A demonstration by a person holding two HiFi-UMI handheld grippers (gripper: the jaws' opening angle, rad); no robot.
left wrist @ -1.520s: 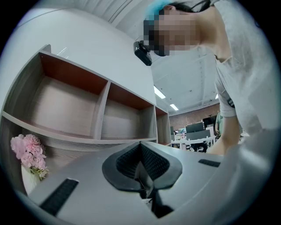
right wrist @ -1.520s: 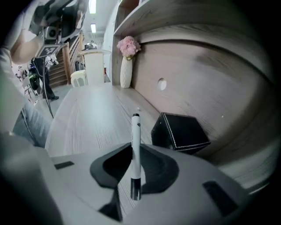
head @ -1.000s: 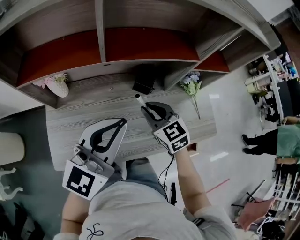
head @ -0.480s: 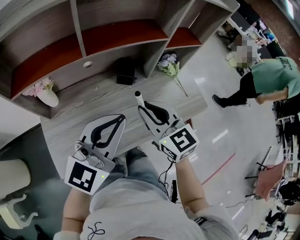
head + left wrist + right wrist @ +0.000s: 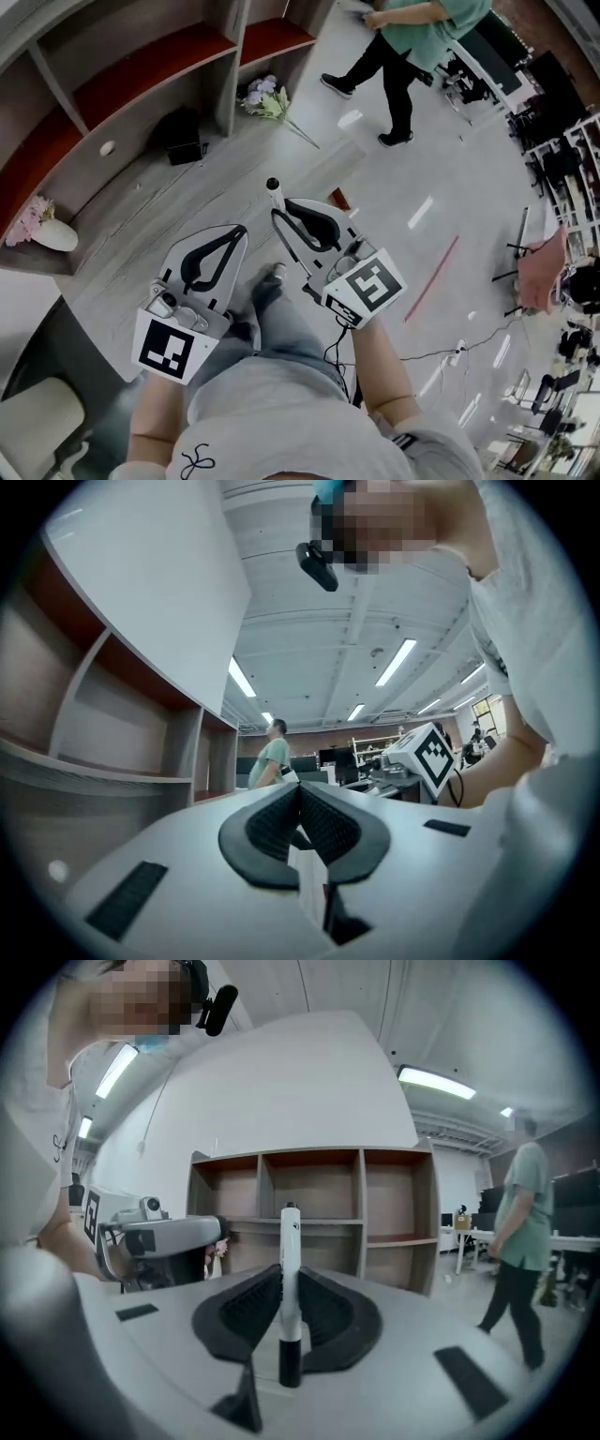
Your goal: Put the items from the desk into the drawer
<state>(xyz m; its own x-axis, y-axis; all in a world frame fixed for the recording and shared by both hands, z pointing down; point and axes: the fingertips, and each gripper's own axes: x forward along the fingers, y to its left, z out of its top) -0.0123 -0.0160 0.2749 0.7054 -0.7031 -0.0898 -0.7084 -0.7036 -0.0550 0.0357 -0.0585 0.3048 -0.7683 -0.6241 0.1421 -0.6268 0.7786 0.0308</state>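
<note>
White marker (image 5: 291, 1260) with black end, upright in right gripper (image 5: 289, 1290).

The left tongs (image 5: 300, 797) are seen pressed together; a shelving unit (image 5: 122, 714) is shown at nine o'clock.

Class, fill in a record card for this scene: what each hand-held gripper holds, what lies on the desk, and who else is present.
Left hand-held gripper: shut, empty
Right hand-held gripper: shut on a marker, black cap towards the camera
Desk: black box, flowers, vase with pink flowers
Bystander: person in a green top, on the floor beyond the desk
Drawer: not in view
</note>
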